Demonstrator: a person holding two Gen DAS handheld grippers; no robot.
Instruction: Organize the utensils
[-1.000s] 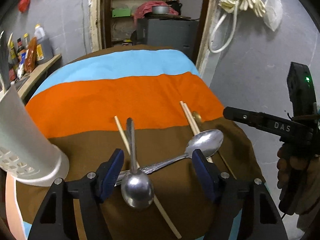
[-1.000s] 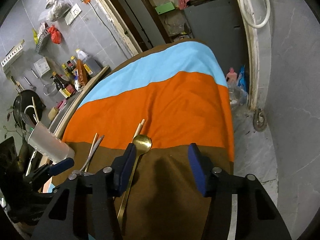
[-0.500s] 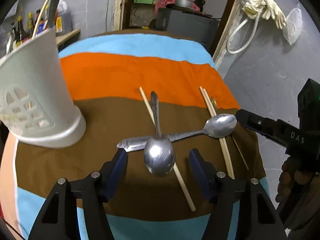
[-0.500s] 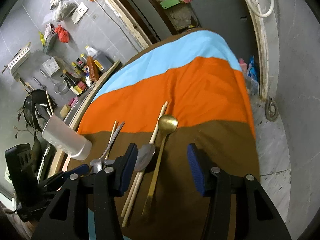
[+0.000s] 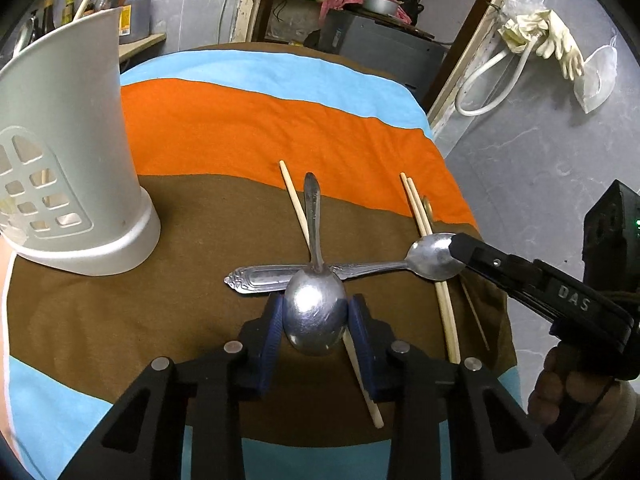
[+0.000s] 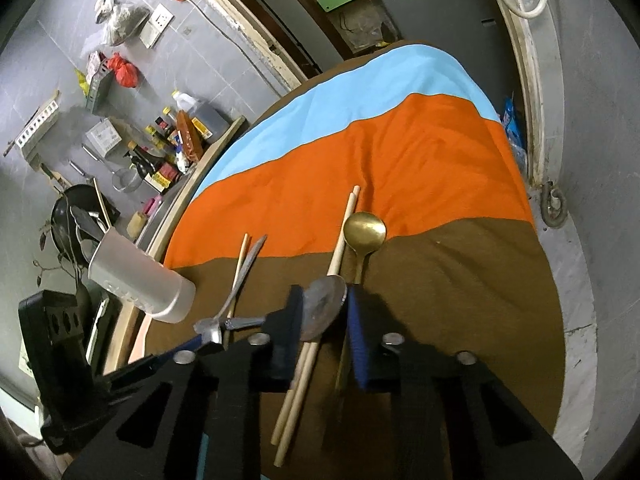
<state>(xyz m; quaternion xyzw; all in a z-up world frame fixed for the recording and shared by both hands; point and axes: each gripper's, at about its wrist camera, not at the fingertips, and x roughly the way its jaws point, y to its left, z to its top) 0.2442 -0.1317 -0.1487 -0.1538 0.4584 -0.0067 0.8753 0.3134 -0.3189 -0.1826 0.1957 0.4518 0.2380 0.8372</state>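
Note:
Two silver spoons lie crossed on the striped cloth. My left gripper (image 5: 316, 322) is shut on the bowl of the near spoon (image 5: 314, 316), whose handle points away. My right gripper (image 6: 324, 312) is shut on the bowl of the second spoon (image 6: 322, 308), which also shows in the left wrist view (image 5: 434, 256); its handle runs left under the first spoon. A single chopstick (image 5: 294, 200) lies under the near spoon. A chopstick pair (image 6: 308, 352) and a gold spoon (image 6: 365, 232) lie beside the right gripper. A white utensil holder (image 5: 64, 152) stands at the left.
The table edge (image 6: 552, 280) drops off to the right, with a grey wall and a doorway beyond. A shelf with bottles (image 6: 176, 148) runs along the left side behind the holder. The orange and blue stripes of the cloth (image 5: 248, 120) lie farther back.
Both grippers have closed from open: the left onto the near spoon's bowl, the right onto the second spoon's bowl. Both have moved in closer to the spoons.

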